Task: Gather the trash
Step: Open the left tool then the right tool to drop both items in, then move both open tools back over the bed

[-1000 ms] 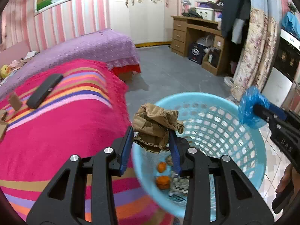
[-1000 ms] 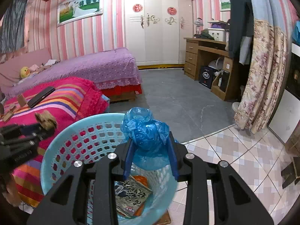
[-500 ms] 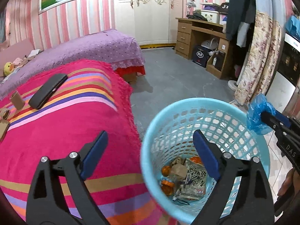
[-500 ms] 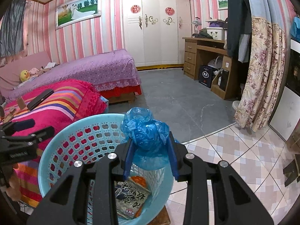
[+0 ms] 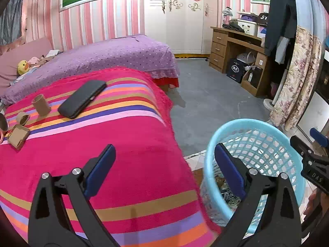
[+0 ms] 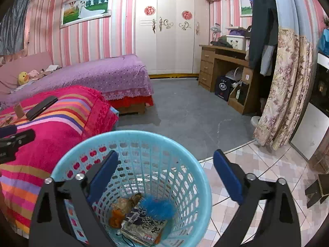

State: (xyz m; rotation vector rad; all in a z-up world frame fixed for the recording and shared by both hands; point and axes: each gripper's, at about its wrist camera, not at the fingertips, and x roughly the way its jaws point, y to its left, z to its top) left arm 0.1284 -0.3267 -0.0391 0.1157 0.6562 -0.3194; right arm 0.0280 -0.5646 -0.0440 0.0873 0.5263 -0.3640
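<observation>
**Item count, current moment**

Grippers: 2, left gripper (image 5: 164,169) and right gripper (image 6: 165,174), both spread wide, nothing between fingers.
Baskets: 1, light blue basket (image 6: 197,177).
Inside basket: 1 blue crumpled bag (image 6: 158,206), 1 brown crumpled wad (image 6: 127,202), 1 printed wrapper (image 6: 144,226); orange bits, number unclear.
On striped blanket (image 5: 123,154): 1 black phone (image 5: 82,98), 4 cardboard pieces (image 5: 41,105).
Beds: 1, purple bed (image 5: 115,53).
</observation>
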